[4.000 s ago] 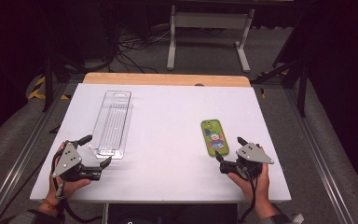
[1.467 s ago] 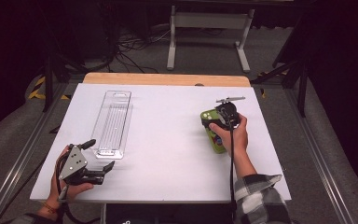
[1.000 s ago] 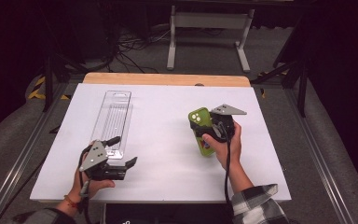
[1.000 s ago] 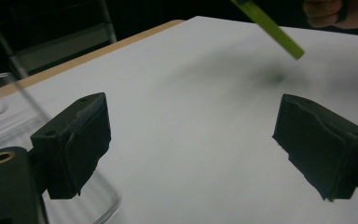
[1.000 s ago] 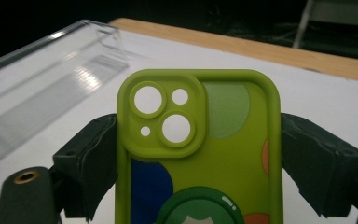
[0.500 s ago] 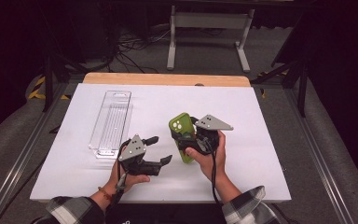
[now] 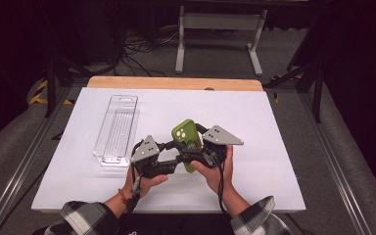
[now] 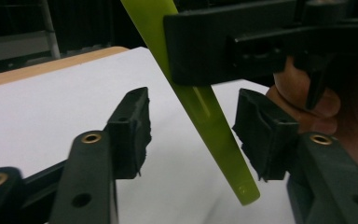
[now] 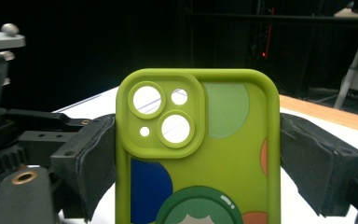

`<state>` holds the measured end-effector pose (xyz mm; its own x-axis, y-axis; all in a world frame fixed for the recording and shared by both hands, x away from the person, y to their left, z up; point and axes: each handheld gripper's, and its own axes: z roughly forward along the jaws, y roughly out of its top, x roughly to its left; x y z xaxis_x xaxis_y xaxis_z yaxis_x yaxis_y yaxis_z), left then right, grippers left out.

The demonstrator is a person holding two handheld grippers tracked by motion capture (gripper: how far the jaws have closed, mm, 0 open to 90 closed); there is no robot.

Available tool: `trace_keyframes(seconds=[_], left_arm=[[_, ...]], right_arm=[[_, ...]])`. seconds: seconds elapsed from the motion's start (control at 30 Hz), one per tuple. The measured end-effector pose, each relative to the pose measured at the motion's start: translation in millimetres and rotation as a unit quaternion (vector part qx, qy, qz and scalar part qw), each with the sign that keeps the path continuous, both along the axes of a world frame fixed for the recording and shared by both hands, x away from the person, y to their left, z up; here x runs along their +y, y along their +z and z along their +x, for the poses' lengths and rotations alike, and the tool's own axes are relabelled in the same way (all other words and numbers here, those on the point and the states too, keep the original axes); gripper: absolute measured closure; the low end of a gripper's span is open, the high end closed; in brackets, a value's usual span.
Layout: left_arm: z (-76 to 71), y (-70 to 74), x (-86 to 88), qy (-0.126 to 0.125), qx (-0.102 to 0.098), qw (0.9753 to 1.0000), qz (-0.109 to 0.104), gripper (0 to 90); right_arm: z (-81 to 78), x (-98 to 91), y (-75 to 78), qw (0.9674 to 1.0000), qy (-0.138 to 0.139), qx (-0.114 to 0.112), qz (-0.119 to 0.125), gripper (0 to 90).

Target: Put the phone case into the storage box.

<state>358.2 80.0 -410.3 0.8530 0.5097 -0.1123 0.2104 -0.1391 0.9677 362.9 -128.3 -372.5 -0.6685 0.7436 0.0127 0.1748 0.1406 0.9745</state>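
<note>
High view showed the green phone case (image 7: pixel 186 139) held off the white table (image 7: pixel 274 127), its camera-hole end tilted up and away, long axis running away from the person. The right gripper (image 7: pixel 196 152) clamped its long edges. The left gripper (image 7: pixel 169 164) had just been closing, its jaws either side of the case's lower end, not yet pressing. Beyond the left gripper lay a clear plastic tray (image 7: pixel 117 128); the room behind was dark.
</note>
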Motion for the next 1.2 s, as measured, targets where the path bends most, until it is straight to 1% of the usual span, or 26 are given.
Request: trace_keyframes(seconds=[0.03,0.07,0.13,0.17,0.23,0.27,0.33,0.37,0.4,0.43,0.47,0.53,0.57,0.7,0.8,0.87,0.9,0.93,1.0,1.07,1.1,1.13,1.17,1.2], left_arm=[[0.1,0.6,0.1,0.000,0.001,1.0000,-0.003,47.6],[0.7,1.4,0.7,0.001,0.001,1.0000,-0.004,49.2],[0.7,2.2,1.4,0.001,0.005,1.0000,-0.009,51.0],[0.8,3.1,2.4,0.006,-0.001,0.9999,-0.009,52.8],[0.8,3.4,2.6,0.009,-0.002,0.9999,-0.009,54.0],[1.1,3.5,3.0,0.010,-0.003,0.9999,-0.011,56.2],[1.4,3.6,3.6,0.009,-0.007,0.9999,-0.010,59.6],[1.1,3.6,3.8,0.010,-0.011,0.9998,-0.011,62.3],[1.1,3.6,3.8,0.010,-0.011,0.9998,-0.011,65.2],[0.6,4.3,4.8,0.011,-0.017,0.9997,-0.011,68.4],[0.3,4.7,5.3,0.010,-0.017,0.9998,-0.009,70.7],[-0.6,4.6,5.7,0.015,-0.024,0.9995,-0.012,74.6],[-0.6,4.8,6.4,0.014,-0.023,0.9996,-0.011,75.5],[-0.9,5.1,7.3,0.014,-0.030,0.9994,-0.010,76.7],[-2.0,6.7,8.0,0.012,-0.035,0.9993,-0.002,76.8],[-2.0,6.9,7.9,0.011,-0.038,0.9992,-0.003,76.9],[-2.2,8.0,8.7,0.009,-0.041,0.9991,0.004,76.9],[-2.4,8.4,8.8,0.011,-0.044,0.9989,0.004,76.9],[-2.2,9.3,9.9,0.014,-0.048,0.9987,0.005,77.0],[-1.6,10.7,12.5,0.012,-0.047,0.9987,0.013,77.2],[-1.4,11.2,13.4,0.015,-0.051,0.9985,0.012,77.1],[-1.3,11.9,14.5,0.017,-0.055,0.9982,0.014,77.2],[-1.7,12.6,15.3,0.016,-0.053,0.9983,0.015,77.2],[-1.5,13.2,16.0,0.017,-0.059,0.9980,0.015,77.2]], right_arm=[[0.0,0.0,0.0,1.0000,0.000,0.000,0.000,16.1],[-1.4,0.8,0.2,1.0000,0.000,-0.007,0.001,16.1],[-3.9,2.3,0.8,0.9999,0.002,-0.013,0.002,16.1],[-5.6,3.6,0.9,0.9998,0.002,-0.019,0.004,16.1],[-6.2,4.0,0.9,0.9998,0.005,-0.020,0.003,16.1],[-6.9,4.7,0.8,0.9998,0.004,-0.022,0.000,16.2],[-8.9,6.6,0.7,0.9996,0.006,-0.026,0.003,16.1],[-9.6,7.7,0.7,0.9996,0.006,-0.029,0.000,16.1],[-10.2,8.5,0.6,0.9995,0.007,-0.032,-0.002,16.1],[-11.3,9.0,0.4,0.9994,0.008,-0.032,-0.003,16.2],[-11.8,9.4,0.3,0.9994,0.008,-0.033,-0.003,16.2],[-12.8,10.3,0.2,0.9993,0.010,-0.036,-0.004,16.2],[-13.8,10.5,0.3,0.9993,0.007,-0.036,-0.002,16.2],[-15.7,11.0,1.6,0.9990,0.009,-0.043,-0.008,16.1],[-16.5,10.9,2.2,0.9990,0.011,-0.043,-0.007,15.9],[-17.2,10.7,2.9,0.9988,0.012,-0.046,-0.009,15.8],[-17.6,10.9,3.3,0.9988,0.013,-0.047,-0.010,15.7],[-18.0,10.9,3.7,0.9987,0.012,-0.048,-0.010,15.6],[-19.1,9.8,4.9,0.9984,0.013,-0.053,-0.010,15.5],[-20.6,8.5,6.9,0.9981,0.010,-0.060,-0.007,16.1],[-20.7,7.5,7.6,0.9979,0.010,-0.063,-0.008,16.1],[-21.4,6.2,8.8,0.9977,0.009,-0.067,-0.004,16.1],[-21.7,5.1,9.8,0.9977,0.009,-0.067,-0.004,15.9],[-22.0,4.1,10.7,0.9977,0.008,-0.067,-0.005,15.5]])
